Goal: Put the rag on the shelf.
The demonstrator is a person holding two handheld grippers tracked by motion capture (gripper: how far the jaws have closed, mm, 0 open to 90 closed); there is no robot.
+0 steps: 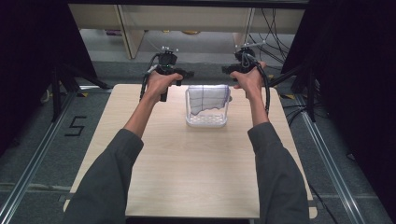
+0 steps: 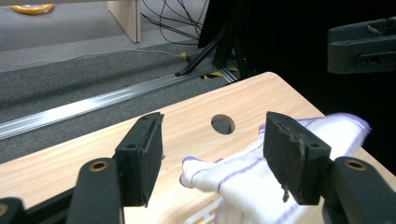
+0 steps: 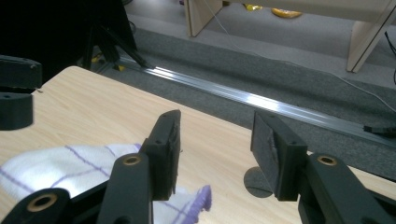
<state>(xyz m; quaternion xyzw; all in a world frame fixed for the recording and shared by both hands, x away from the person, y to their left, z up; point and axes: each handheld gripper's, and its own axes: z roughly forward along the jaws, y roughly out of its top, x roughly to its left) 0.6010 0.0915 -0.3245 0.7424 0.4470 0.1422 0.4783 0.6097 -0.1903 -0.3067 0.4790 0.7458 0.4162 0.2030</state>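
- We hold the left claw (image 1: 186, 73) jaws apart, gripping nothing, at the basket's 10 o'clock.
- The right claw (image 1: 227, 70) is likewise apart, at 2 o'clock.
- The white cloth (image 1: 208, 97) drapes the clear basket (image 1: 207, 121) at the desk's (image 1: 196, 172) 12 o'clock.

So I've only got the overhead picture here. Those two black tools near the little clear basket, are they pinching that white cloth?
Observer: No. The left gripper has its jaws apart, with a cloth corner lying loose between them.
Operator: And the other one?
Observer: The right gripper is open too; the cloth sits beside its left jaw.
Operator: Anything on the table I'd miss?
Observer: A round hole through the table, just past the cloth.
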